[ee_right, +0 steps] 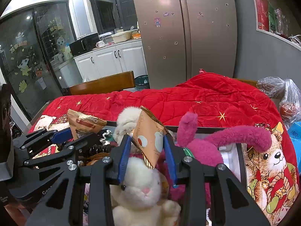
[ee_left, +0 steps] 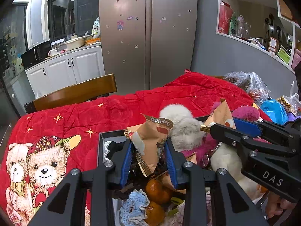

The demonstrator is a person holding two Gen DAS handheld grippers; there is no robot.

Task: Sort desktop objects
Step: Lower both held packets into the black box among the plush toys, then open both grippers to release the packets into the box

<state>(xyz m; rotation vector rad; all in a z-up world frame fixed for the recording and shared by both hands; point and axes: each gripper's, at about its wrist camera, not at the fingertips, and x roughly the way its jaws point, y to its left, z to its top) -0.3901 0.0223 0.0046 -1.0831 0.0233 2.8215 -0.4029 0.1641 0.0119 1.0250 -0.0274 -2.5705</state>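
**Two snack packets held above a crowded box**

A tan snack packet (ee_right: pixel 150 141) is clamped between the blue pads of the right tongs (ee_right: pixel 147 150), above a white plush rabbit (ee_right: pixel 143 192). At the left, a second tan packet (ee_right: pixel 84 125) is gripped by the left tongs (ee_right: pixel 75 133). A pink plush toy (ee_right: pixel 216 143) is seen lying in the dark-rimmed box (ee_right: pixel 242 162). The table is covered by a red quilt (ee_right: pixel 188 98) printed with bears.
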